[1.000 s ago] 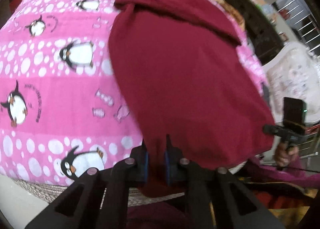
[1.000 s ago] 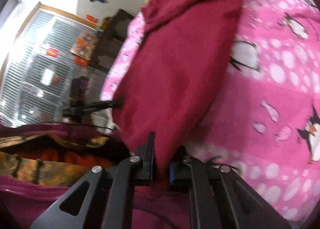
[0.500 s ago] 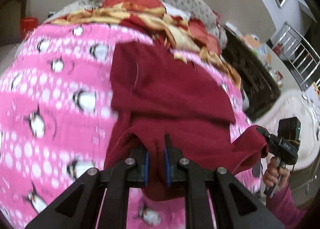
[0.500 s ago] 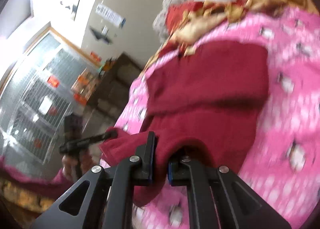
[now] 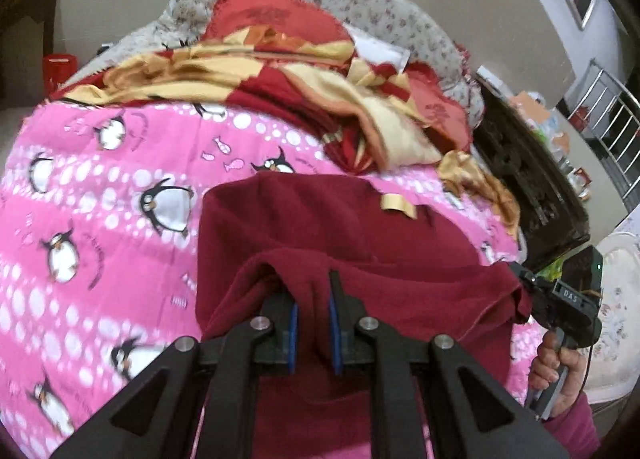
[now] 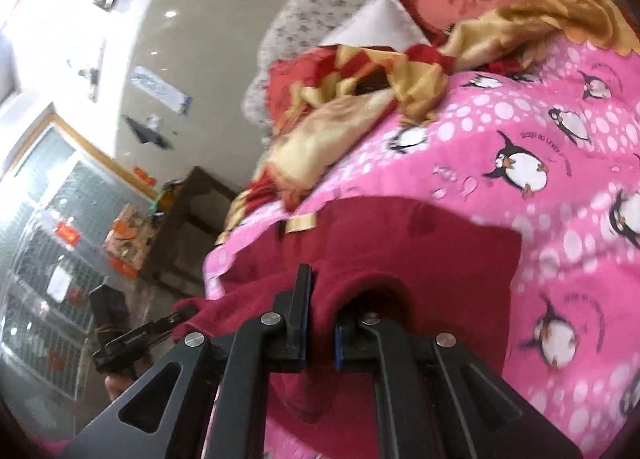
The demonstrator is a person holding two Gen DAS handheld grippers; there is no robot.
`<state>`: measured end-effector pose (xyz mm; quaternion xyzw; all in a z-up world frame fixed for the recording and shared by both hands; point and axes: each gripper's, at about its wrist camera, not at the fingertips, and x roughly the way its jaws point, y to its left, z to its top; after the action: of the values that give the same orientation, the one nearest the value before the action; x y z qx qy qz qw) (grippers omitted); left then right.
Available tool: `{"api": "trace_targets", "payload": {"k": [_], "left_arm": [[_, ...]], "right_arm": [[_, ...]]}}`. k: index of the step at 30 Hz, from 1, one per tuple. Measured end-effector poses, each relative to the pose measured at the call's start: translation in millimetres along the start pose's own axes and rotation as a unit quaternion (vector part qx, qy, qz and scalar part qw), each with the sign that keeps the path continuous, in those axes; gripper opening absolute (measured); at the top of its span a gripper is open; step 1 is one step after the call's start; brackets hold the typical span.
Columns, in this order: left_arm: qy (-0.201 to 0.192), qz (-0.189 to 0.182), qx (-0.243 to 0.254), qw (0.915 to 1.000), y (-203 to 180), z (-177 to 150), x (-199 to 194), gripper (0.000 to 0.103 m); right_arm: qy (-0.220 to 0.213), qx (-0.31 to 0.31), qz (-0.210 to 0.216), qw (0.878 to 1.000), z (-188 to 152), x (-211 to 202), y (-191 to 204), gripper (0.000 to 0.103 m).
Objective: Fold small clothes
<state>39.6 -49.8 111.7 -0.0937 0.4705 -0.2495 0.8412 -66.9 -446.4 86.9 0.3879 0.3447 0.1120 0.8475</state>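
Note:
A dark red garment (image 5: pixel 320 227) lies on a pink penguin-print bed cover (image 5: pixel 100 219). Its near hem is lifted and carried over the rest of the cloth. My left gripper (image 5: pixel 312 299) is shut on one corner of that hem, the fabric bunched between its blue pads. At the right of the left wrist view, the right gripper (image 5: pixel 524 291) pinches the other corner, held by a hand. In the right wrist view my right gripper (image 6: pixel 320 299) is shut on the red garment (image 6: pixel 420 243), and the left gripper (image 6: pixel 180 319) shows at the lower left, gripping the far corner.
A heap of red and gold blankets (image 5: pixel 300 71) and a floral pillow (image 5: pixel 380 15) lie at the far end of the bed. Dark wooden furniture (image 5: pixel 532 187) stands beside the bed. A small yellow label (image 5: pixel 400 205) lies on the garment.
Both grippers carried the near hem away from me toward the far end, doubling the garment over itself. The cameras tilted up, so the blanket heap and wall came into view.

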Motion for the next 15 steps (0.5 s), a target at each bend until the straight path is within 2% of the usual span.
{"api": "trace_targets", "payload": {"k": [3,5,7,8,10,11,13,15], "left_arm": [[0.015,-0.027,-0.015,0.9994,10.7,10.2,17.9,0.022],[0.017,-0.065,-0.035,0.9971,20.2,15.4,17.7,0.032],[0.018,-0.096,-0.048,0.9941,28.7,21.0,12.2,0.039],[0.015,-0.098,-0.045,0.9940,29.8,23.0,7.5,0.051],[-0.025,-0.050,-0.027,0.9981,30.5,27.6,-10.3,0.078],[-0.055,-0.043,-0.025,0.9972,34.2,29.6,-23.6,0.080],[-0.062,-0.058,-0.028,0.9960,39.9,31.2,-35.1,0.081],[-0.065,-0.055,-0.014,0.9963,39.0,27.7,-42.7,0.081]], "right_arm": [[0.018,0.034,-0.024,0.999,11.8,23.2,-20.7,0.014],[0.022,0.045,-0.008,0.999,18.7,24.2,-27.7,0.020],[0.007,0.061,0.018,0.998,24.4,9.6,-33.8,0.026],[-0.006,0.065,0.036,0.997,26.0,-1.0,-36.3,0.030],[-0.019,0.064,0.043,0.997,27.9,-18.1,-39.3,0.034],[-0.036,0.057,0.031,0.997,26.0,-30.5,-38.5,0.034],[-0.059,0.035,0.035,0.997,17.9,-51.1,-34.7,0.034],[-0.052,0.008,0.039,0.998,10.1,-60.4,-26.8,0.034]]}}
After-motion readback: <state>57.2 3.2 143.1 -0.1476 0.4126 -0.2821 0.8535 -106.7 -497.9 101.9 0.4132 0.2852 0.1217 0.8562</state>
